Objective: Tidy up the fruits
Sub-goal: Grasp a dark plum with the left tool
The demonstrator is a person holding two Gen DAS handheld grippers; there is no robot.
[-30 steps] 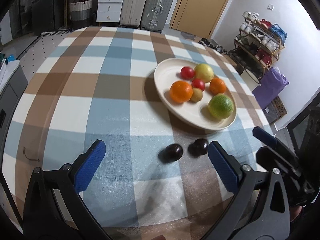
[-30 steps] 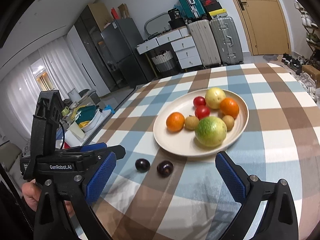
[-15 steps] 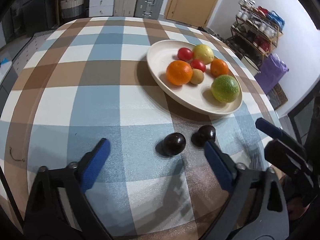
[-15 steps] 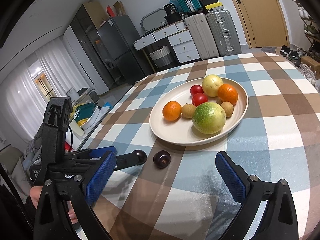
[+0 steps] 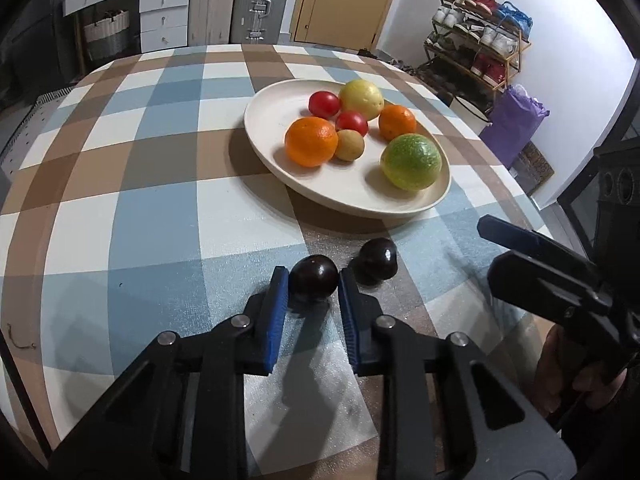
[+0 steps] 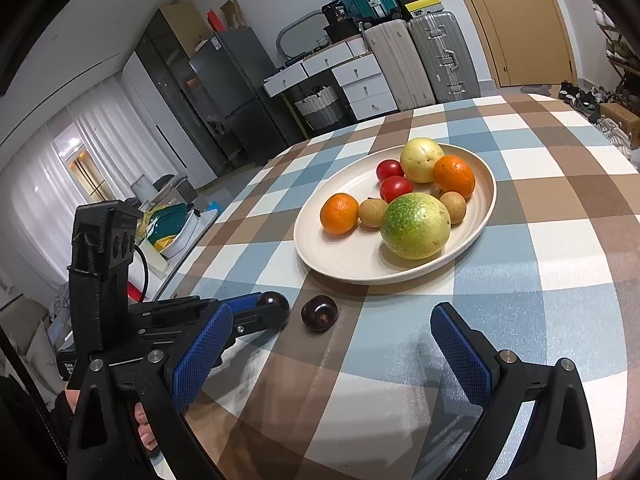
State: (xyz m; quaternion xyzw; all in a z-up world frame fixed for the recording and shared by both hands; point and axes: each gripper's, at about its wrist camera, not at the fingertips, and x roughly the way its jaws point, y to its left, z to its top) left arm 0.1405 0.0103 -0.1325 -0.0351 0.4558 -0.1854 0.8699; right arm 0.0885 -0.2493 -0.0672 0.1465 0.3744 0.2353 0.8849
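Observation:
Two dark plums lie on the checked tablecloth in front of a cream plate (image 5: 280, 164) of fruit. My left gripper (image 5: 313, 286) is shut on the left plum (image 5: 313, 282), which rests on the cloth. The second plum (image 5: 378, 259) lies just to its right, free; it also shows in the right wrist view (image 6: 319, 312). The held plum (image 6: 272, 301) peeks from the left gripper (image 6: 264, 312) there. My right gripper (image 6: 332, 354) is open and empty, above the cloth near the table's front. The plate (image 6: 340, 256) holds oranges, tomatoes, a green fruit and small brown fruits.
The round table's edge curves close on the left and right. Beyond it stand suitcases (image 5: 260, 0), drawers (image 5: 164, 16), a shoe rack (image 5: 480, 56) and a purple bag (image 5: 516, 120). A fridge (image 6: 236, 92) stands at the back in the right wrist view.
My left gripper has moved forward and down to the left plum and shut on it. The right gripper has stayed open and drifted slightly.

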